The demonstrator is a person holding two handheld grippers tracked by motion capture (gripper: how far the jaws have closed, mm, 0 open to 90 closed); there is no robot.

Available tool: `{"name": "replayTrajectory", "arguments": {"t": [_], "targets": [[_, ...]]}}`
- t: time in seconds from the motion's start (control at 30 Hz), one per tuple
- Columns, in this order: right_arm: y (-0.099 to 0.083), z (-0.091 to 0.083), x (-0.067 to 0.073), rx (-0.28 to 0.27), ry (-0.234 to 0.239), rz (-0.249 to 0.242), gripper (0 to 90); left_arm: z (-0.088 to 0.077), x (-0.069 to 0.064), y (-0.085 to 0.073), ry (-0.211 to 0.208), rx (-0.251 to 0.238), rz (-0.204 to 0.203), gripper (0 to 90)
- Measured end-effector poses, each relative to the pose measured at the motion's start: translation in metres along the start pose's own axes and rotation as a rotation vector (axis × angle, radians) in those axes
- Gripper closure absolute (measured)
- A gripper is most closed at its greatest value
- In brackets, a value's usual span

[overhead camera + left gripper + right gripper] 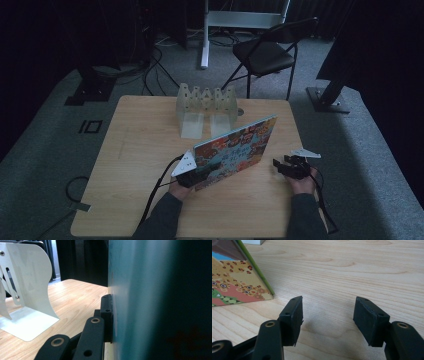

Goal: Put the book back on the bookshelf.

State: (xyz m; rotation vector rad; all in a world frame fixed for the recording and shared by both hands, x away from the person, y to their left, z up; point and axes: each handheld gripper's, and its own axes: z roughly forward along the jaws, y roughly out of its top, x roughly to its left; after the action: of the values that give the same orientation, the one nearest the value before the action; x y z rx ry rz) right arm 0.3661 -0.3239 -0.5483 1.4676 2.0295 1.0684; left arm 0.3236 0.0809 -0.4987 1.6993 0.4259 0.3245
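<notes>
Wooden table, left gripper apparently clamping tilted book, right gripper spread.

The counter is pale wood with a clear grain and a smooth, low sheen. The book has a glossy printed cover in many colours, its back a smooth teal. The rack looks like translucent white plastic, smooth and slightly shiny. Both grippers' jaws are matt black, with metal rivets; the pads look rubbery and rough-edged.
</notes>
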Motion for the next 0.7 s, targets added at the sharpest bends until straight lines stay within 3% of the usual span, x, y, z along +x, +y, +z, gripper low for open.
{"name": "replayTrajectory", "arguments": {"t": [0.4, 0.7], "targets": [[0.0006, 0.002, 0.0008, 0.032, 0.004, -0.009, 35.7, -0.0039, 0.0025, 0.0035, 0.001, -0.026, -0.058, 81.0], [0.001, 0.0037, 0.0052, 0.049, -0.014, -0.05, 30.2, -0.0091, 0.0007, 0.0082, 0.001, -0.023, -0.044, 81.1]]}}
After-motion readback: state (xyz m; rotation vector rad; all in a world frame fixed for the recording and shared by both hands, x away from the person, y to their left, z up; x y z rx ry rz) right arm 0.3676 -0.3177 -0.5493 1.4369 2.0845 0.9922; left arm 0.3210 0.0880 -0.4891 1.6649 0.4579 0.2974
